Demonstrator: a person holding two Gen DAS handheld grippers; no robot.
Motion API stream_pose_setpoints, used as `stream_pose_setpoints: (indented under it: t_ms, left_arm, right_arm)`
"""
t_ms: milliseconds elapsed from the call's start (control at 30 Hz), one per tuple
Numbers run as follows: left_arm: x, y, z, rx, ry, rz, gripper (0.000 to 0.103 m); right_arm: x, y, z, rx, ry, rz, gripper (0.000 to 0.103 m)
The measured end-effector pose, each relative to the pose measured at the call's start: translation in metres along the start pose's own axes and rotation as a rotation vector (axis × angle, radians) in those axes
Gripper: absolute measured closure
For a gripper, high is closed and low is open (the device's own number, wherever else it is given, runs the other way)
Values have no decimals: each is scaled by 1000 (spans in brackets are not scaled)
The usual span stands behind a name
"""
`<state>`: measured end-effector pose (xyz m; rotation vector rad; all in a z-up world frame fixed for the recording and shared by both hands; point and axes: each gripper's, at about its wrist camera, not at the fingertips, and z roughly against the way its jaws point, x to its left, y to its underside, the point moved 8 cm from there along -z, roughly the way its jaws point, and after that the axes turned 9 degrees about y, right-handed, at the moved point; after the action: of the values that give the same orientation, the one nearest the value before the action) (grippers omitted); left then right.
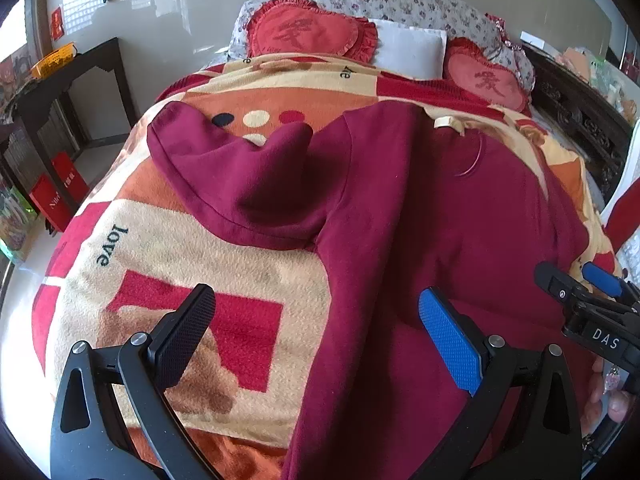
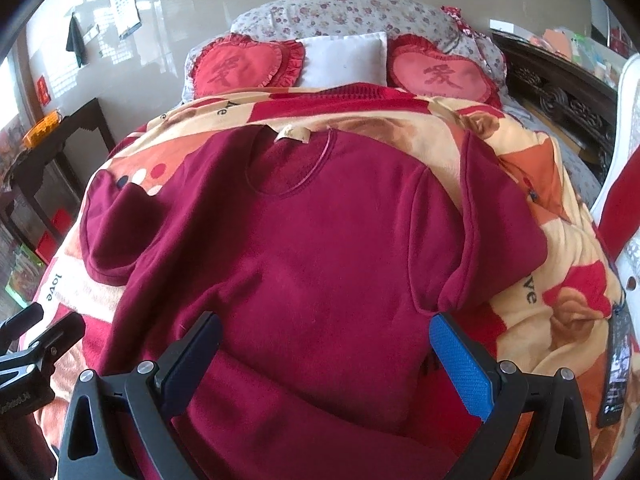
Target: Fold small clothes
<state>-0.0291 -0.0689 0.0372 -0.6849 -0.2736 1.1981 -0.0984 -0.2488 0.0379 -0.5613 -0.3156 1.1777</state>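
While the maroon top point(image 2: 312, 248) is lying spread face-up on the patterned fleece blanket point(image 2: 560, 280), I am holding both tools low over its hem end. Going from the left: a dark side table point(image 1: 60, 92) is standing against the wall, with an orange basket point(image 1: 52, 58) sitting on it. My left gripper point(image 1: 320, 340) is hovering with its jaws spread wide, nothing between them; its black pad point(image 1: 184, 336) is sitting over bare blanket and its blue pad point(image 1: 450, 344) over the garment's body, so the garment's left edge is running between the two. The left sleeve point(image 1: 224, 176) is lying bent outward on the blanket, its cuff end folding back toward the shoulder. The neckline with its cream label point(image 2: 292, 134) is pointing toward the pillows. My right gripper point(image 2: 326, 372) is likewise gaping fully, gripping nothing, both pads hanging over the lower body of the top; I cannot tell whether they are touching cloth. The right sleeve point(image 2: 496, 220) is lying alongside the body, its cuff just beyond the blue pad point(image 2: 460, 368). At the head of the bed, two red heart cushions point(image 2: 248, 66) are flanking a white pillow point(image 2: 344, 58). A carved dark headboard rail point(image 2: 560, 96) is running along the far right.
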Motion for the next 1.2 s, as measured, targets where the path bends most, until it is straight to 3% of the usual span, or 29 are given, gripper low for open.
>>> stream_pose_setpoints:
  t_ms: [867, 1200]
  left_arm:
    - [15, 7, -31, 35, -18, 67, 1]
    - [20, 14, -38, 54, -30, 78, 1]
  right_arm:
    - [10, 13, -58, 8, 37, 27, 0]
    - [19, 10, -53, 0, 26, 42, 0]
